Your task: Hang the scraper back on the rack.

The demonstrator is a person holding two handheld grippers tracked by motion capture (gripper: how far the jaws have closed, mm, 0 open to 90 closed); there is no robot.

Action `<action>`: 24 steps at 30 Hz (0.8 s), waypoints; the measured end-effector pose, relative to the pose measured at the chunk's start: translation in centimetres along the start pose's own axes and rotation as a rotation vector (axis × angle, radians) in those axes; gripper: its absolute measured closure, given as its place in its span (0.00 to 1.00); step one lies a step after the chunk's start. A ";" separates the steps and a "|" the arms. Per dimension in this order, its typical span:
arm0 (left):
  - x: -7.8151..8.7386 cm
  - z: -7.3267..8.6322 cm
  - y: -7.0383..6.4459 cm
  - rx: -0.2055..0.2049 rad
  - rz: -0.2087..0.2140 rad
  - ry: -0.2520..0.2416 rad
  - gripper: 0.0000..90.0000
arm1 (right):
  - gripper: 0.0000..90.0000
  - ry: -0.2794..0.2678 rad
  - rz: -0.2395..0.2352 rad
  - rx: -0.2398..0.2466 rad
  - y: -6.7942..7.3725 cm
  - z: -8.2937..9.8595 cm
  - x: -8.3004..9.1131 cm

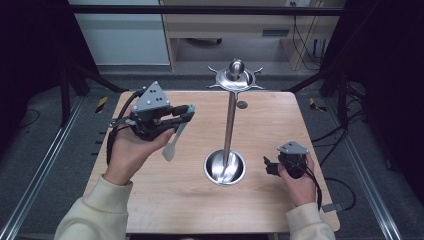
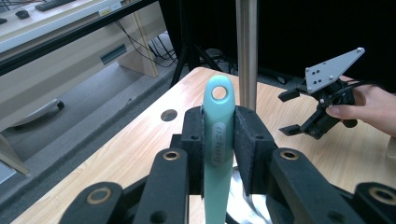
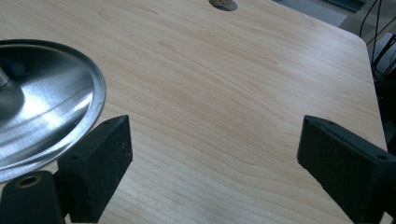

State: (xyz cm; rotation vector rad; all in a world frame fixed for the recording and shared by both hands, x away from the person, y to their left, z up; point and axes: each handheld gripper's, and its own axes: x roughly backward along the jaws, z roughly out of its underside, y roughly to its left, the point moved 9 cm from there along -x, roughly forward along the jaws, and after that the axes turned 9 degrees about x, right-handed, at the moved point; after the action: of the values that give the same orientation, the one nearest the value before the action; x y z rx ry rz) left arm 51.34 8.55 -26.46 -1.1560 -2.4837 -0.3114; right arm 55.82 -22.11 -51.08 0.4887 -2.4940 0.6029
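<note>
we see the left gripper (image 1: 186, 113) raised over the wooden table (image 1: 150, 200), its jaws clamped on the handle of a teal spatula (image 2: 218, 140) whose blade hangs down left of the steel utensil stand (image 1: 229, 125). the right gripper (image 1: 268, 166) sits low near the stand's round base, jaws wide apart and holding nothing.

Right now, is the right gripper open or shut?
Open. In its own view the right gripper has its two black jaws spread wide, with bare wooden table between them and nothing held.
</note>
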 end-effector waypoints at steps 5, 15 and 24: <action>0.2 -0.3 0.0 0.002 -0.002 -0.011 0.83 | 0.12 -0.001 0.000 -0.004 0.0 0.0 0.0; 0.8 -1.6 0.0 0.001 -0.005 -0.032 0.83 | 0.12 -0.008 0.000 0.002 0.0 -0.1 0.0; 1.0 -2.7 -0.1 0.002 -0.007 -0.056 0.83 | 0.13 -0.005 0.001 0.012 0.1 -0.1 0.0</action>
State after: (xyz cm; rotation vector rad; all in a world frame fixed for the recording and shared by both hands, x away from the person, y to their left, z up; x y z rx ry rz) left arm 51.33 8.24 -23.57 -1.1702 -2.5366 -0.2817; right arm 55.81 -22.03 -51.04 0.4941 -2.4964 0.6178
